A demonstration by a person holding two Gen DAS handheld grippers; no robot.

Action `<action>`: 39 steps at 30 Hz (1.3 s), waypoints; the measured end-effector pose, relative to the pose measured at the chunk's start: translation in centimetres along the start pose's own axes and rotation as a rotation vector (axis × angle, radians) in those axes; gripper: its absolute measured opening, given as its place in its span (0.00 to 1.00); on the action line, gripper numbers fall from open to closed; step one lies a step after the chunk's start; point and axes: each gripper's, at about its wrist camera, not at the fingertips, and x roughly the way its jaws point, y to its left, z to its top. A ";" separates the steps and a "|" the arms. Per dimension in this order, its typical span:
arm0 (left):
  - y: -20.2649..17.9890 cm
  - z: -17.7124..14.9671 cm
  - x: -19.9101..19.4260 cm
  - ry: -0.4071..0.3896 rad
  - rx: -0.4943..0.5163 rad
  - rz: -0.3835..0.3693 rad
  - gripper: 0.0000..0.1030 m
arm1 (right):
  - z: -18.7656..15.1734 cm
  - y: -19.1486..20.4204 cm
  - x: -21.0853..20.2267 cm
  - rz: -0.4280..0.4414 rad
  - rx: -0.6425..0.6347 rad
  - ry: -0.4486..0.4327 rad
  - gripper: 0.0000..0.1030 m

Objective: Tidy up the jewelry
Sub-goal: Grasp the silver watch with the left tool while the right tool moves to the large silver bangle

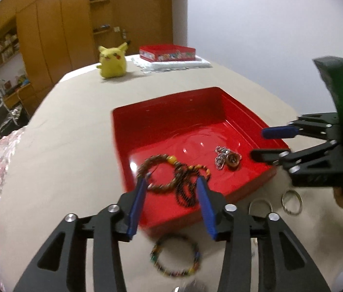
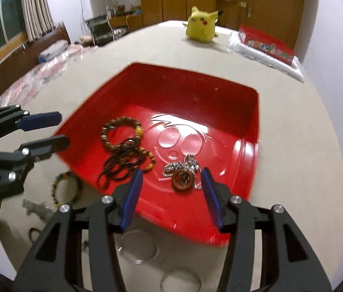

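Left gripper (image 1: 172, 182): I see its jaws wide, empty, over the near tray (image 1: 171, 114) edge.
Beads (image 1: 157, 170): in the tray, just ahead of it.
Pendant (image 2: 182, 178): between the right gripper (image 2: 171, 178) fingers.
Right gripper: wide, empty.
Rings (image 1: 291, 199): on the table, beneath it.

text: none legible | red box (image 2: 267, 45) print: blurred, unreadable

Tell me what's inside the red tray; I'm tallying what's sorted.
Inside the red tray: a brown bead bracelet, a dark beaded strand lying over it, and a silver chain with round pendant. What the strand covers is hidden.
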 end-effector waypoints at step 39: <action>-1.5 -14.1 -1.3 0.103 0.058 -0.040 0.41 | -13.7 -0.2 -4.5 -0.022 0.183 0.005 0.69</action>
